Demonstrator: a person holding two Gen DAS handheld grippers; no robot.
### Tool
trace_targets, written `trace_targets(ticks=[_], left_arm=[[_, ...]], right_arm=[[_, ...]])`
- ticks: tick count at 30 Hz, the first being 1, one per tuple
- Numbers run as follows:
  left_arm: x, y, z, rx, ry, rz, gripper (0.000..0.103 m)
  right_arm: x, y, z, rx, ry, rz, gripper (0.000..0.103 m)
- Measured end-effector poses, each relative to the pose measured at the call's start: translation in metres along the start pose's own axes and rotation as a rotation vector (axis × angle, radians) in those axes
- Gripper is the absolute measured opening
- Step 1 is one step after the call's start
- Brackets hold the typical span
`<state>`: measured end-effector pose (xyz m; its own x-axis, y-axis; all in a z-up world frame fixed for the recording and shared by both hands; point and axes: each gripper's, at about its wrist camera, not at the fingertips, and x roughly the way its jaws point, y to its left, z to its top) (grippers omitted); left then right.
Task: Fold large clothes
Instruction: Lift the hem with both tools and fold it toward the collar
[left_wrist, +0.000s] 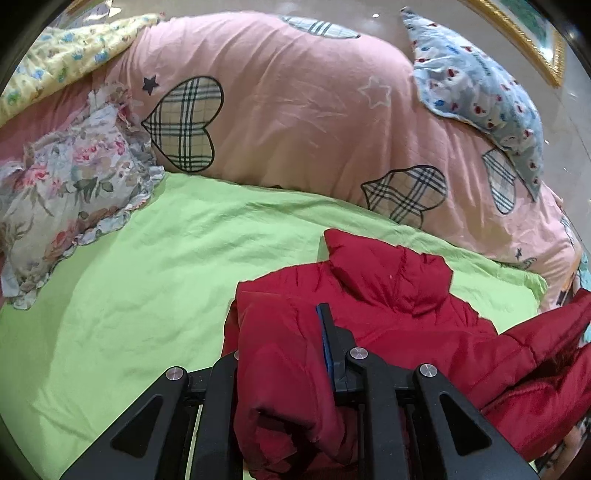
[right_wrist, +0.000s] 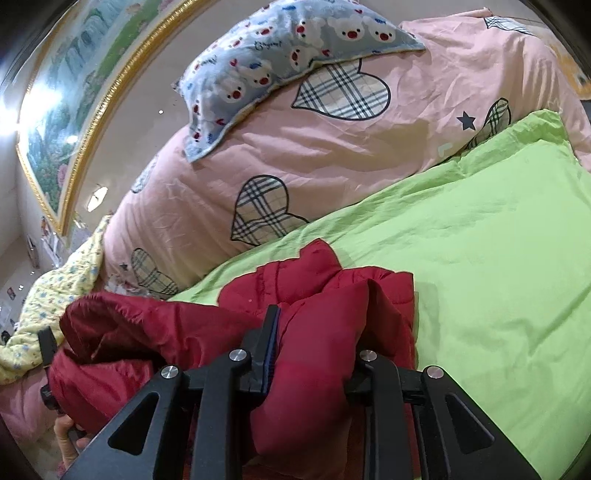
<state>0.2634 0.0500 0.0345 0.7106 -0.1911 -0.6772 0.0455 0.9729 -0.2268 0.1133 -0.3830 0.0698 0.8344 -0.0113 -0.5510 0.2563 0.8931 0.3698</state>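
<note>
Both claws are in the fabric here. The left claw (left_wrist: 284, 354) is clenched on a thick bunch of the puffy red quilted jacket (left_wrist: 388, 314), cloth bulging out between its fingers, one blue-lined finger (left_wrist: 327, 343) showing while the other is buried under the padding. The right claw (right_wrist: 317, 350) is doing the same on its side, gripping a fat fold of red quilting.

The jacket lies on the lime-green bedsheet (left_wrist: 147, 277), at the near edge of the bed, collar end pointing away toward the pink duvet with plaid hearts (left_wrist: 295, 110). One sleeve trails off to the right in the left wrist view (that is the loose end, not flat yet).

The relation that matters: the garment's long axis runs away from both claws toward the duvet, and each claw holds a near portion, left and right. Open green sheet lies to the left of the jacket, so by my reading the left side has room to spread it out.
</note>
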Motion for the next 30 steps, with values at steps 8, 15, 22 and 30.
trace_targets(ticks=[8, 15, 22, 30], left_arm=[[0.090, -0.004, 0.023, -0.029, 0.076, 0.110, 0.019], [0.153, -0.006, 0.034, -0.029, 0.126, 0.131, 0.022], [0.200, 0.002, 0.041, -0.043, 0.161, 0.147, 0.031], [0.204, 0.005, 0.042, -0.049, 0.122, 0.108, 0.054]], right_arm=[[0.054, -0.011, 0.006, 0.009, 0.029, -0.124, 0.025], [0.092, -0.013, 0.008, -0.003, 0.054, -0.198, 0.029], [0.133, -0.025, 0.008, 0.004, 0.112, -0.266, 0.029], [0.162, -0.041, 0.003, 0.028, 0.126, -0.315, 0.029]])
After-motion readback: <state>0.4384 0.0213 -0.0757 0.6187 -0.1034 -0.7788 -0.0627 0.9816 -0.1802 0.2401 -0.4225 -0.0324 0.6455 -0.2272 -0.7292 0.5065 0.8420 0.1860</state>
